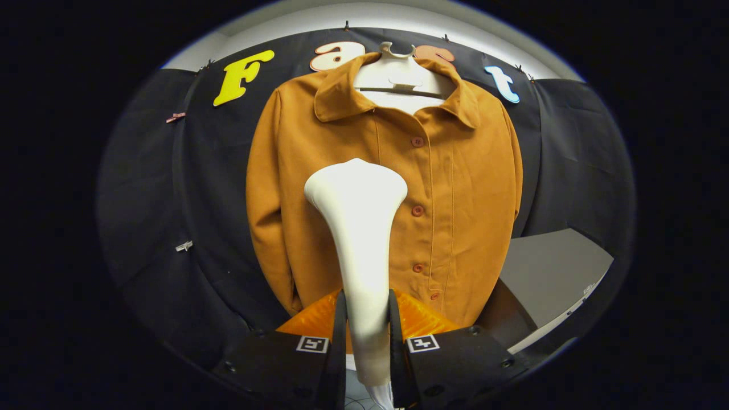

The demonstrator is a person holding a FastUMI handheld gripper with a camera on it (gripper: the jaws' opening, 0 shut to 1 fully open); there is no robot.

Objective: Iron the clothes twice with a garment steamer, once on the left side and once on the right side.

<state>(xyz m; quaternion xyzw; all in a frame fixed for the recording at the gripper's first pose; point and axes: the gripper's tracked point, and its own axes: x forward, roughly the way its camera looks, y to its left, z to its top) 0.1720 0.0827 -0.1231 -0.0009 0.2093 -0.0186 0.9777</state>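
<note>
Gripper (pixel 367 319) has its jaws closed tight on the neck of the garment steamer (pixel 359 228), one finger pressing each side of the handle, so the head sticks straight out ahead and can be steered like a wand. Grip sits low on the handle, likely to leave the whole flared head free to meet cloth.

Landmark: the shirt (pixel 387 193), brown, button-front, hanging on a white hanger (pixel 398 74) against the booth's black wall cloth. It hangs flat and full length, front facing the steamer, which suits vertical passes.

Steamer head sits in front of the shirt's chest, on the panel left of the button placket (pixel 418 210) as seen here, about level with the second button down. Whether the head touches the fabric or hovers just off it, cannot tell. No steam visible.

Hanger hook is at the shirt's collar top, keeping the collar open and the shoulders spread.

A grey table (pixel 552 267) lies off the shirt's lower hem side, to the button side.

Judgement: a pass on one side panel is in hand; the other side of the placket looks untouched yet.
</note>
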